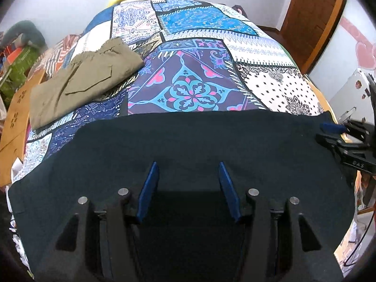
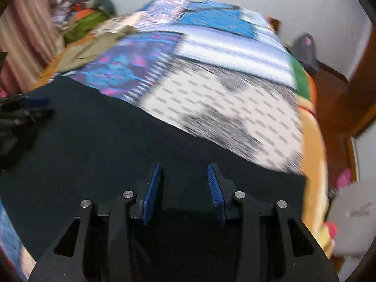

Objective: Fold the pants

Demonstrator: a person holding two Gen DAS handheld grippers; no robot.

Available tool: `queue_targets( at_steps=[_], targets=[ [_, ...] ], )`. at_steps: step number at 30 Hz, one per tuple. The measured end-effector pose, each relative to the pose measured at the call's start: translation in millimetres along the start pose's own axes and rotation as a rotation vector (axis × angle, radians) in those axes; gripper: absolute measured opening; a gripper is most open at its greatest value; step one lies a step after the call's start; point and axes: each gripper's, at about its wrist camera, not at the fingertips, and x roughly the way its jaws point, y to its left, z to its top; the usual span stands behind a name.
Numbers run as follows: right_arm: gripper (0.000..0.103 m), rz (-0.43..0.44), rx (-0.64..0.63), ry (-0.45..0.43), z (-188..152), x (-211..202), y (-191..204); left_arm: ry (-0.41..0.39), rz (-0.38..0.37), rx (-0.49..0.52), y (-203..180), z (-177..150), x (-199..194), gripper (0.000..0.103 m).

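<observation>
While the right wrist view is smeared by blur, the left wrist view is sharp, and both show a bed covered by a patchwork bedspread point(image 1: 199, 75) printed in blue, purple, pink and black-and-white panels. Across the near part of that bedspread lies the pair of dark navy pants point(image 1: 188, 141), spread flat in a wide band from the left edge of the bed to the right, its far edge running almost straight over the floral panel. Farther back on the left side of the bed sits a folded olive-khaki garment point(image 1: 80, 80), well apart from the dark pants, with a tan cardboard sheet point(image 1: 16, 117) just beside it at the bed's edge. A brown wooden door point(image 1: 310, 18) stands at the back right.

Over the middle of the pants hangs the left gripper point(image 1: 186, 166), black with blue pads; its jaws stand apart with only flat cloth below them, nothing pinched. The right gripper point(image 2: 184, 166) points down over the pants near their right end, close to the bed's orange edge point(image 2: 312, 145); its jaws are also parted, with no fabric caught between them.
</observation>
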Motion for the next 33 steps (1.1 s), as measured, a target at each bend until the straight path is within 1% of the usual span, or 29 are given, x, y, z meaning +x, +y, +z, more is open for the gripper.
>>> queue_targets(
  at_steps=[2, 3, 5, 7, 10, 12, 13, 14, 15, 16, 18, 20, 22, 24, 25, 27, 29, 31, 33],
  targets=[
    [0.037, 0.026, 0.031, -0.024, -6.0, -16.4, -2.6, 0.011, 0.002, -0.008, 0.1, 4.3, 2.3, 0.054],
    [0.037, 0.058, 0.036, -0.052, -8.5, -27.9, 1.1, 0.013, 0.009, -0.007, -1.4, 5.5, 3.1, 0.054],
    [0.037, 0.111, 0.022, -0.102, -9.2, -45.3, 13.8, 0.008, 0.031, 0.001, -5.4, 5.1, 3.9, 0.055],
    [0.037, 0.172, -0.014, -0.147, -8.7, -59.0, 37.3, -0.003, 0.048, 0.001, -7.2, 2.0, 2.7, 0.055],
    [0.037, 0.236, -0.088, -0.156, -10.0, -56.8, 73.7, -0.009, 0.042, -0.029, -5.6, -3.4, -0.6, 0.055],
    [0.037, 0.227, -0.140, -0.144, -16.1, -47.7, 89.0, -0.012, 0.042, -0.031, -5.6, -6.1, -3.0, 0.055],
    [0.037, 0.216, -0.145, -0.127, -20.7, -39.7, 91.2, -0.011, 0.047, -0.028, -5.6, -7.9, -4.3, 0.055],
    [0.037, 0.232, -0.129, -0.115, -24.9, -34.6, 88.0, -0.009, 0.053, -0.020, -6.1, -9.3, -5.8, 0.055],
    [0.037, 0.264, -0.086, -0.126, -29.1, -33.8, 78.0, -0.006, 0.058, -0.014, -6.8, -10.1, -6.6, 0.055],
    [0.037, 0.271, -0.048, -0.121, -29.7, -31.9, 69.7, -0.004, 0.064, -0.004, -7.5, -11.1, -7.9, 0.055],
    [0.037, 0.222, 0.017, -0.116, -33.9, -31.2, 44.5, 0.001, 0.077, 0.012, -9.4, -13.7, -10.6, 0.055],
    [0.037, 0.149, 0.070, -0.097, -41.9, -29.4, 19.0, 0.003, 0.087, 0.023, -11.6, -16.3, -12.8, 0.055],
    [0.037, 0.062, 0.117, -0.059, -55.9, -25.5, -13.1, 0.003, 0.095, 0.032, -14.7, -18.4, -14.4, 0.055],
    [0.038, -0.005, 0.165, -0.034, -68.3, -27.0, -39.1, 0.003, 0.101, 0.040, -18.9, -20.1, -16.6, 0.055],
    [0.037, -0.018, 0.191, -0.034, -73.3, -32.6, -49.0, 0.004, 0.102, 0.045, -21.9, -20.2, -17.8, 0.055],
    [0.037, -0.055, 0.251, -0.065, -84.9, -53.1, -68.2, 0.007, 0.098, 0.056, -27.8, -19.9, -19.6, 0.055],
    [0.040, -0.083, 0.296, -0.114, -94.5, -77.1, -76.4, 0.014, 0.100, 0.089, -38.1, -16.7, -22.2, 0.055],
    [0.040, -0.087, 0.333, -0.153, -106.2, -98.8, -82.2, 0.008, 0.092, 0.113, -48.9, -12.6, -26.6, 0.055],
    [0.041, -0.082, 0.356, -0.175, -118.5, -116.6, -84.8, -0.002, 0.066, 0.122, -58.5, -9.2, -31.5, 0.055]
  ],
)
